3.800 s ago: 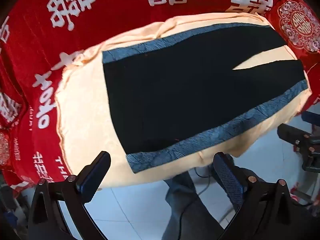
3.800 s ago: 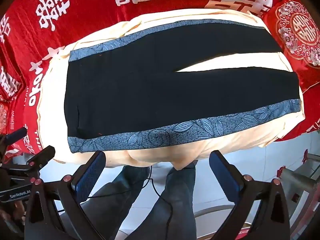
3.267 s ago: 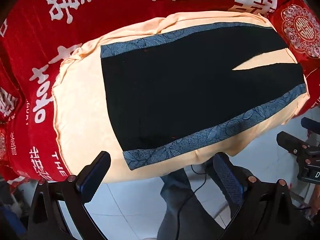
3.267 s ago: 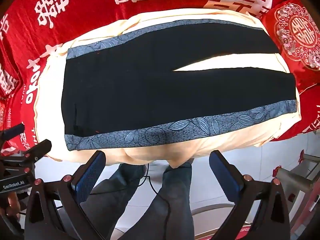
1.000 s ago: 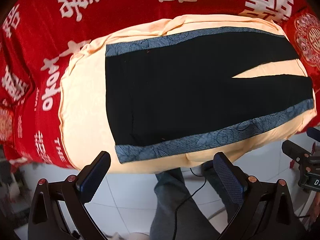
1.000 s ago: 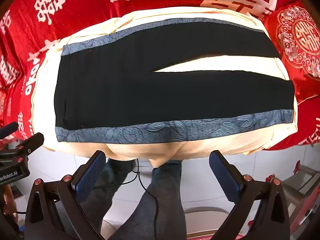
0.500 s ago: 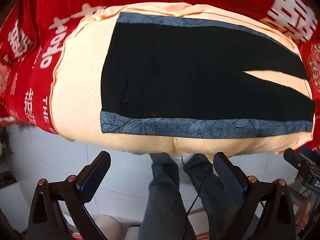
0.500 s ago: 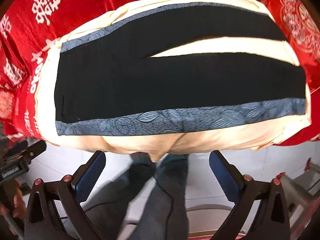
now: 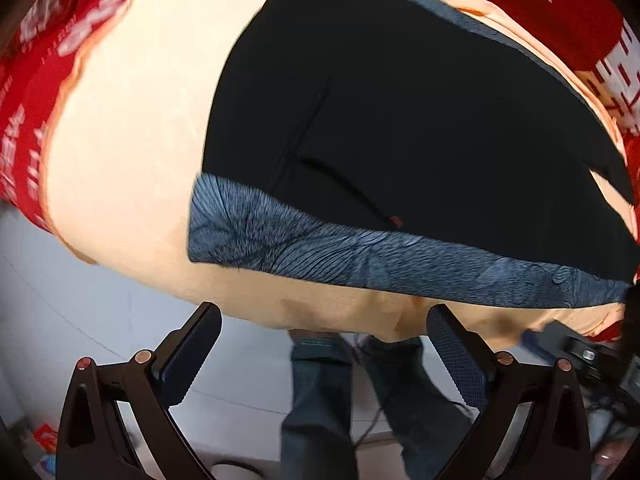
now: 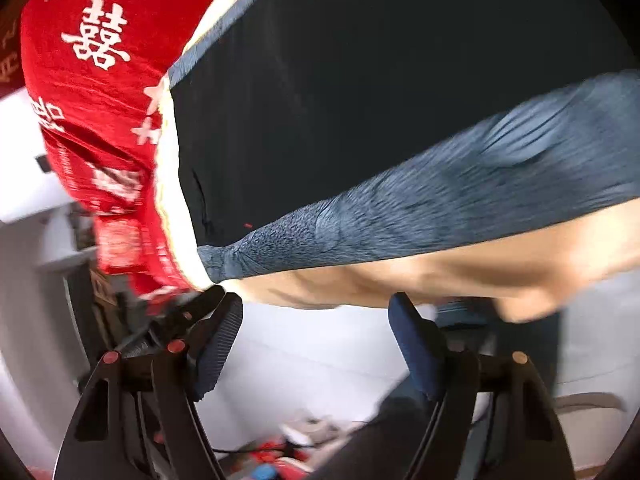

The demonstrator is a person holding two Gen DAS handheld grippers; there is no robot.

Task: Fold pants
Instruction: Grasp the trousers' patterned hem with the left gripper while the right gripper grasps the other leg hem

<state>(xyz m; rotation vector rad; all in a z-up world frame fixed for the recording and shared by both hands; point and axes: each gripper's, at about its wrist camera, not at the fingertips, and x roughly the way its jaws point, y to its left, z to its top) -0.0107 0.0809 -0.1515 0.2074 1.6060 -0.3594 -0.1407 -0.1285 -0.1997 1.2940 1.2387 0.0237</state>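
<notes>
The pants (image 9: 400, 120) are lying flat on a peach sheet (image 9: 132, 140), black fabric w/ a blue leaf-patterned side stripe (image 9: 360, 256) running along the near edge. Waist end is sitting to the left, legs going off right; in the left wrist view a peach sliver is showing btwn the legs at far right. Laid out flat like this prob. so an edge can be picked up cleanly for the first fold — nothing is folded yet.

The sheet is draping over the near edge of the surface, on top of a red cloth w/ white characters (image 10: 96, 36).

The left gripper (image 9: 322, 340) is hovering just off the near edge, below the stripe near the waist corner, fingers (image 9: 192, 352) spread wide, holding nothing. The right gripper (image 10: 316, 332) is also spread & empty, just below the draped sheet edge; its view is blurry, and the stripe's waist corner (image 10: 216, 264) is lying just above its left finger. Both seem to be lining up on the near side seam — my guess, to pinch the stripe edge and carry it over onto the far leg.

The person's jeans-clad legs (image 9: 320, 400) are standing on the pale floor (image 9: 80, 320) below.
</notes>
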